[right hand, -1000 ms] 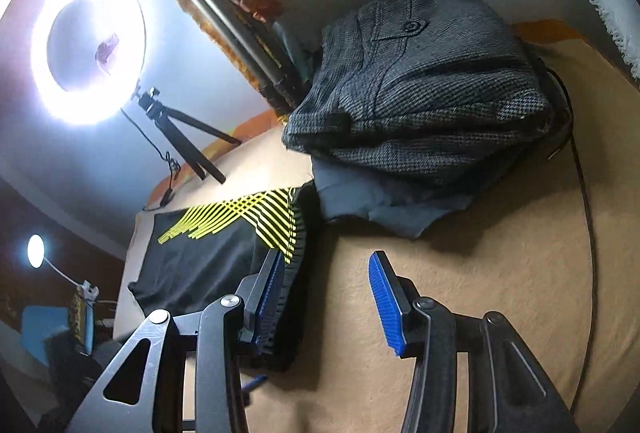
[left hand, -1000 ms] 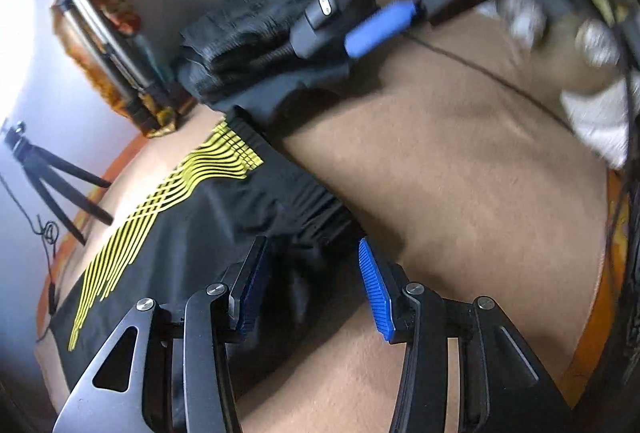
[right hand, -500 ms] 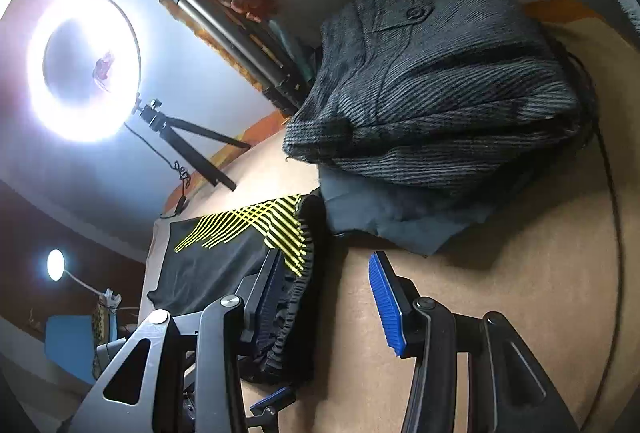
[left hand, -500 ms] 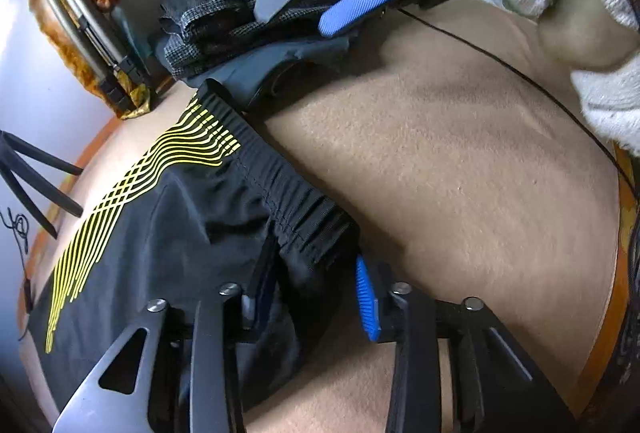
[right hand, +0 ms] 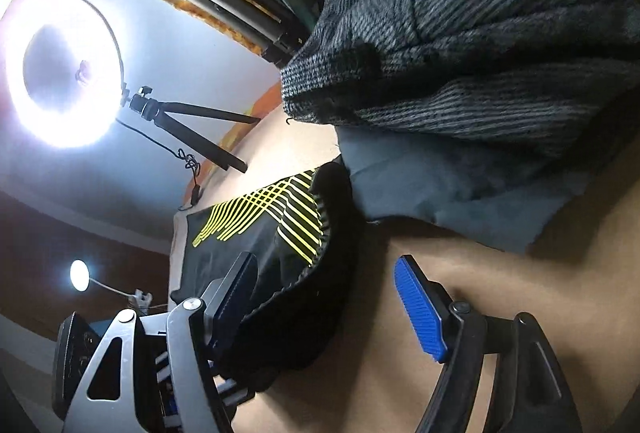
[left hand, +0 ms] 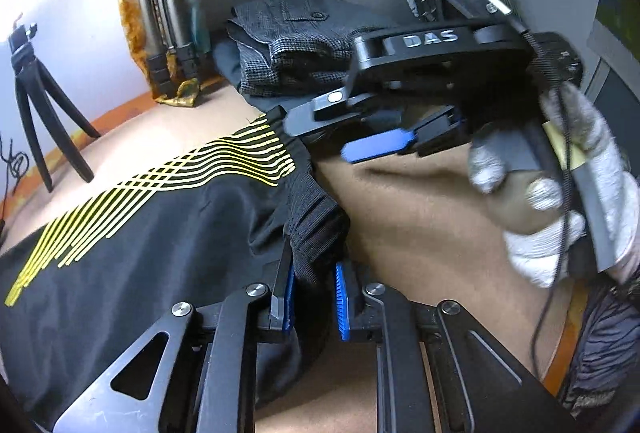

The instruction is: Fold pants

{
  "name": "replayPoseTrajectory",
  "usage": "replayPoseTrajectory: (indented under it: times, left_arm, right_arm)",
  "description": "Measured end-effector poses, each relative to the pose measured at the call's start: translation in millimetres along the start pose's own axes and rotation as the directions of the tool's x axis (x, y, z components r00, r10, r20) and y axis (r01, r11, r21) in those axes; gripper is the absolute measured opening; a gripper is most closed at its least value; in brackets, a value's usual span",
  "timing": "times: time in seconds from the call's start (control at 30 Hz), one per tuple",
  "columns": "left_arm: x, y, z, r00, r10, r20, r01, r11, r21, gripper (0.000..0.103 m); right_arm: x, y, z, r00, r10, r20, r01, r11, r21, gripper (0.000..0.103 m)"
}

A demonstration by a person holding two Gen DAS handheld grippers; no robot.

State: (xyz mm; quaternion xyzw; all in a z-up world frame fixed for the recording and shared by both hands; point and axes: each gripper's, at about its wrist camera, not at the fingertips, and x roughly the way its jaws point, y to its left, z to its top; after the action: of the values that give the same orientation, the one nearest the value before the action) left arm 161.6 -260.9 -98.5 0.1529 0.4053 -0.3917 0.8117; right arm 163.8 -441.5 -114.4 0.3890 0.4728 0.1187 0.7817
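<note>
Black pants with yellow stripes (left hand: 132, 233) lie on a tan surface (left hand: 420, 225). My left gripper (left hand: 314, 297) is shut on the near corner of their elastic waistband (left hand: 316, 225) and lifts it slightly. My right gripper (right hand: 328, 297) is open; its left finger sits over the far end of the waistband (right hand: 320, 265), its right finger (right hand: 420, 309) on the bare surface. The right gripper also shows in the left wrist view (left hand: 332, 125), held by a white-gloved hand (left hand: 560, 201).
A stack of folded grey pants (right hand: 480, 45) lies just beyond the waistband, also in the left wrist view (left hand: 304, 45). A folded tripod (left hand: 160, 13) leans on the wall. A ring light (right hand: 60, 73) on a small tripod (left hand: 36, 113) stands at the left.
My left gripper closed on the waistband corner and raised it. My right gripper moved down toward the far end of the waistband, still open.
</note>
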Motion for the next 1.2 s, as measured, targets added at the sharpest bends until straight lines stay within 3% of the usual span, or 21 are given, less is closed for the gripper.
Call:
replayPoseTrajectory:
  times: [0.37,0.6,0.7,0.73,0.87,1.03,1.2]
  left_arm:
    - [-20,22,6,0.995,-0.074,0.074,0.083,0.99,-0.117,0.014]
    - [-24,13,3,0.995,-0.064,0.071,0.069,0.994,-0.082,0.014]
    - [-17,5,-3,0.997,-0.062,0.041,0.064,0.997,-0.053,0.014]
    - [-15,3,-5,0.998,-0.059,0.035,0.061,0.997,-0.044,0.014]
    - [-11,1,-11,0.996,-0.078,0.043,0.081,0.994,-0.07,0.014]
    - [-27,5,-10,0.992,-0.086,0.097,0.097,0.99,-0.106,0.014]
    - [-55,16,-10,0.985,-0.075,0.155,0.095,0.987,-0.128,0.014]
  right_arm:
    - [23,-9,2,0.995,0.083,-0.053,-0.076,0.99,0.115,0.083]
    - [36,-8,-2,0.981,0.188,-0.053,-0.175,0.966,0.193,0.081]
    - [42,-8,-3,0.976,0.209,-0.061,-0.192,0.959,0.21,0.059]
    - [42,-10,-3,0.978,0.202,-0.06,-0.184,0.958,0.222,0.04]
    - [38,-12,-5,0.983,0.18,-0.043,-0.165,0.96,0.227,0.017]
    - [14,13,1,0.995,0.104,-0.006,-0.102,0.988,0.113,0.013]
    - [0,67,4,0.999,0.007,0.04,-0.005,0.999,-0.054,0.012]
